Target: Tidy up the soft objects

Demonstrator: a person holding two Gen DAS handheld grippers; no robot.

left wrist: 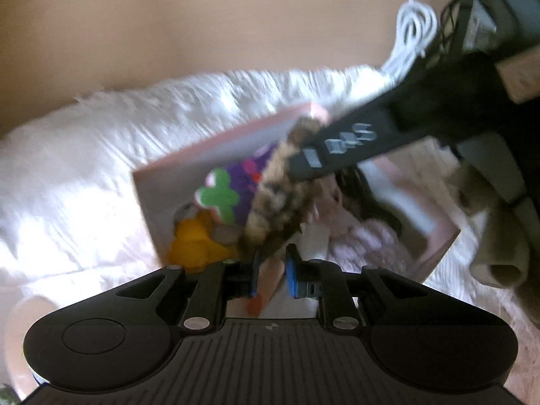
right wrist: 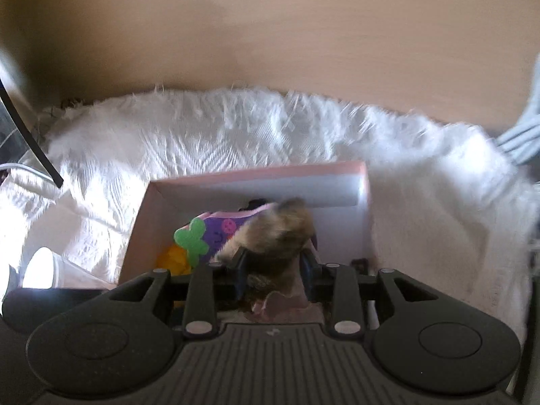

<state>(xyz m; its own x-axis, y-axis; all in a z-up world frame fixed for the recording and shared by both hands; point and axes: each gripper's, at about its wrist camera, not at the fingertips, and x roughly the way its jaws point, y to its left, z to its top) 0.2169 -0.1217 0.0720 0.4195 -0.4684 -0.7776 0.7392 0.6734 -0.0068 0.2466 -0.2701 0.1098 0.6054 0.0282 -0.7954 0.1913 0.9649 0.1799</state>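
A pink open box (left wrist: 216, 141) (right wrist: 256, 172) lies on a white furry blanket. Inside it are a purple plush with a green clover shape (left wrist: 222, 195) (right wrist: 194, 239), a yellow soft toy (left wrist: 195, 239) (right wrist: 172, 258) and a pale pink fluffy item (left wrist: 368, 239). My right gripper (right wrist: 271, 263) is shut on a brown furry plush (right wrist: 270, 233) and holds it over the box; it shows as a black arm (left wrist: 337, 148) in the left wrist view with the plush (left wrist: 276, 195) hanging below. My left gripper (left wrist: 271, 263) is open and empty above the box's near edge.
The white furry blanket (left wrist: 101, 155) (right wrist: 209, 135) covers the surface against a beige wall. A white coiled cable (left wrist: 415, 27) and dark furniture stand at the right. An olive cloth (left wrist: 499, 236) lies right of the box. A white cup (right wrist: 44, 270) sits at the left.
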